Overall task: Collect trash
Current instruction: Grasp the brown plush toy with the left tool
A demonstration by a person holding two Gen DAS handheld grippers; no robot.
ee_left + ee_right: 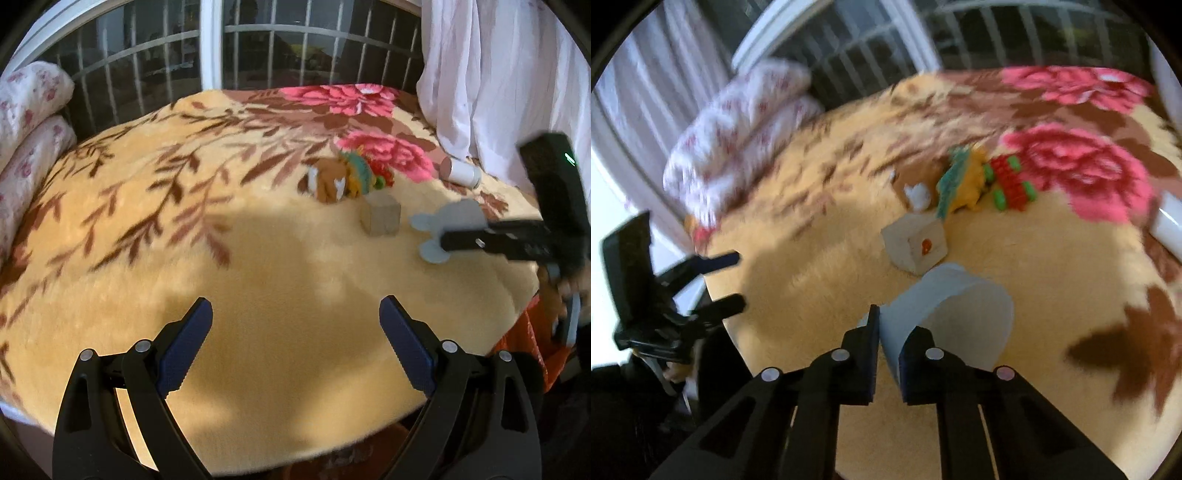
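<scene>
A pale grey-blue sheet of paper [960, 302] curls up off the floral blanket [820, 258], and my right gripper [892, 328] is shut on its near edge. From the left wrist view that sheet [454, 218] shows rounded lobes, with the right gripper [448, 240] pinching it from the right. A small beige box [380, 219] with an orange mark [916, 245] lies just beyond. A white crumpled scrap [918, 195] sits beside the toys. My left gripper [295, 306] is open over bare blanket near the bed's front edge, and it also shows at the far left [735, 280].
A brown plush [328, 182], a dinosaur toy [358, 173] and a red-green toy [1012, 181] cluster behind the box. A white cylinder [461, 171] lies by the curtain [498, 74]. Floral pillows [29, 122] sit far left. An orange bag [535, 339] hangs off the right edge.
</scene>
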